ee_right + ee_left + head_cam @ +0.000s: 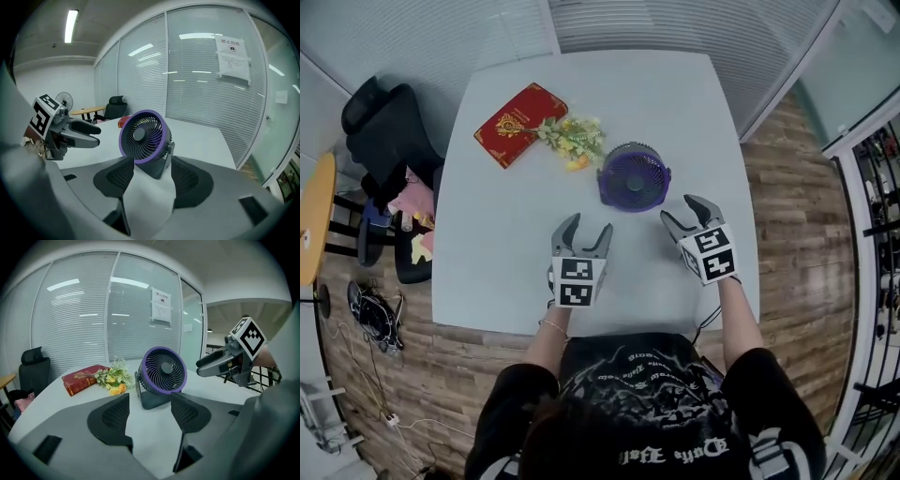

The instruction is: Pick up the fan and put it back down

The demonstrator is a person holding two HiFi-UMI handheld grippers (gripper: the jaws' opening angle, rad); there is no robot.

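Observation:
A small purple-rimmed fan (634, 176) on a dark base stands upright on the white table (506, 262), facing the person. My left gripper (582, 235) is open just short of the fan, to its near left, nothing between its jaws. My right gripper (683, 212) is open to the fan's near right, also empty. In the left gripper view the fan (161, 376) stands beyond the open left gripper (150, 416), with the right gripper (204, 365) at the right. In the right gripper view the fan (145, 140) sits just past the right gripper (151, 177).
A red book (517, 124) and a bunch of yellow flowers (572, 141) lie behind and left of the fan. A black office chair (389, 131) with clothes stands left of the table. Glass walls with blinds (93, 310) close the back.

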